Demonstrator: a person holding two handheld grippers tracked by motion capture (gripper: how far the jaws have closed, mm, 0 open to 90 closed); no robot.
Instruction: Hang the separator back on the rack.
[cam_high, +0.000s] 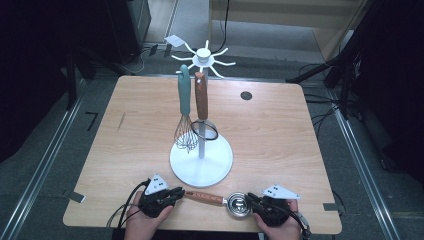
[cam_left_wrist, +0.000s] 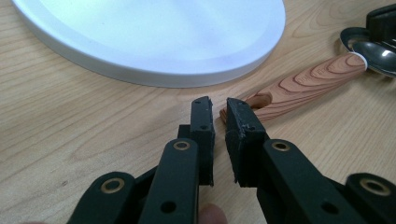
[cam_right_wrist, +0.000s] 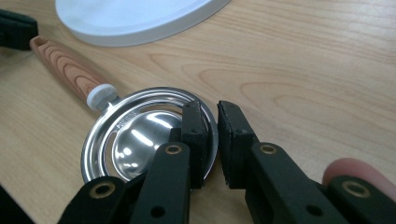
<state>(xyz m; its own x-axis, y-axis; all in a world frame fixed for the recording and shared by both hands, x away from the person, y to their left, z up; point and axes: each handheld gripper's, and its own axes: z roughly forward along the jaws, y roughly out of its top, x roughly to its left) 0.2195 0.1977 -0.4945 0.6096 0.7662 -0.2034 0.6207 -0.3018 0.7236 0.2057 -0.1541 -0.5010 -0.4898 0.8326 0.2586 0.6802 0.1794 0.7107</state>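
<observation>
Wooden-handled steel strainer spoon (cam_high: 225, 201): one, flat on the bench (cam_high: 280, 135) just in front of the one white round-based utensil stand (cam_high: 201, 159), which carries two hung utensils. It lies between the two tongs: left tongs (cam_left_wrist: 219, 108) nearly closed, empty, at its handle tip; right tongs (cam_right_wrist: 209, 112) nearly closed, empty, over its bowl rim.

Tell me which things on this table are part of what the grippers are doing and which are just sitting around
In hand: wood-handled strainer, left gripper, right gripper.
Just about: white rack, whisk, hanging wood-handled utensil.
</observation>
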